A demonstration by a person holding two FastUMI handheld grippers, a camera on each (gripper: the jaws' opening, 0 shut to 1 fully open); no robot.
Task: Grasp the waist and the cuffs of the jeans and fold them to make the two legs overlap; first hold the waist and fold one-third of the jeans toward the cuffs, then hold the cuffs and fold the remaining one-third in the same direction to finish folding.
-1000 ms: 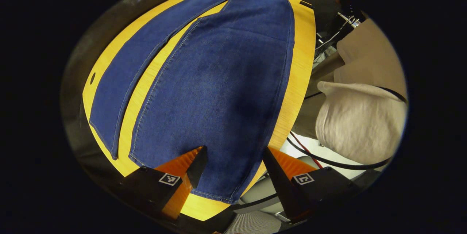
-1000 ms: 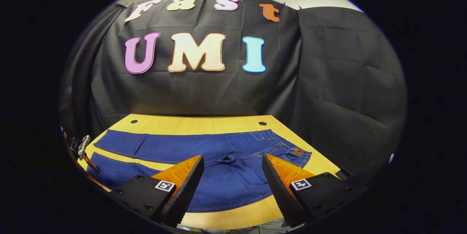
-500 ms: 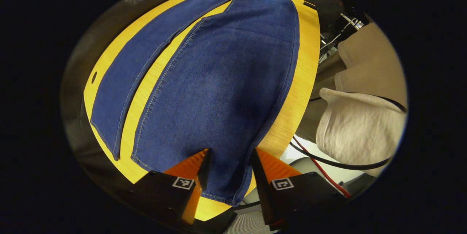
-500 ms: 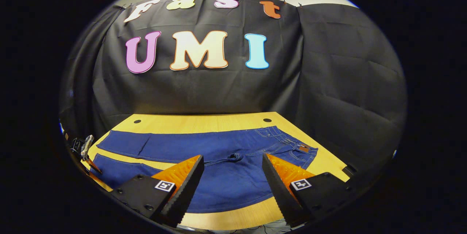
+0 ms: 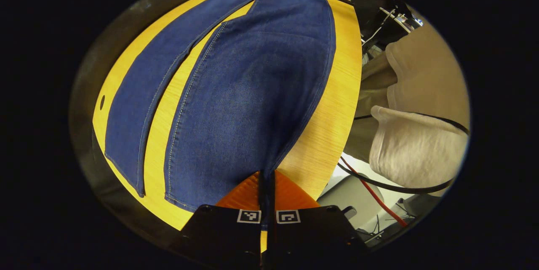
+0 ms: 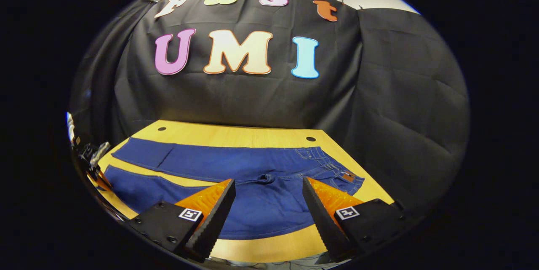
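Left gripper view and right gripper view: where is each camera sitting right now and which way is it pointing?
Left gripper view: rides on the left gripper, shut on a cuff, looking along the jeans toward the waist; a sleeve shows at right.
Right gripper view: rides on the open right gripper at the table's near edge by the waist, facing the booth wall.
Shared: the jeans, legs still apart, on the table.
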